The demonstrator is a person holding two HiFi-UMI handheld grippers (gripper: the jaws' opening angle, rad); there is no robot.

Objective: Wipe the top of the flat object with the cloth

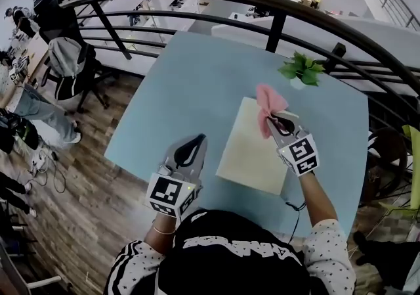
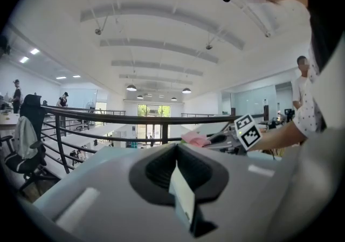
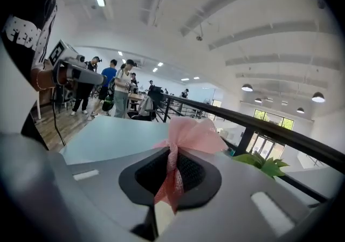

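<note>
While clamping the pink mesh cloth [image 1: 270, 99] mid-bunch in the closed right gripper [image 1: 279, 120], expect limp, light ends over the cream board [image 1: 252, 152]; note left gripper [image 1: 193, 144] closed, empty.

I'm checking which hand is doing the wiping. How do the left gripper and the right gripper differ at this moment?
The right gripper is shut on the pink mesh cloth; the left gripper is shut with nothing between its jaws. The right gripper is over the cream flat board; the left gripper is off to the board's left, over the light blue table. Both are grey and carry a square-marker cube.
</note>
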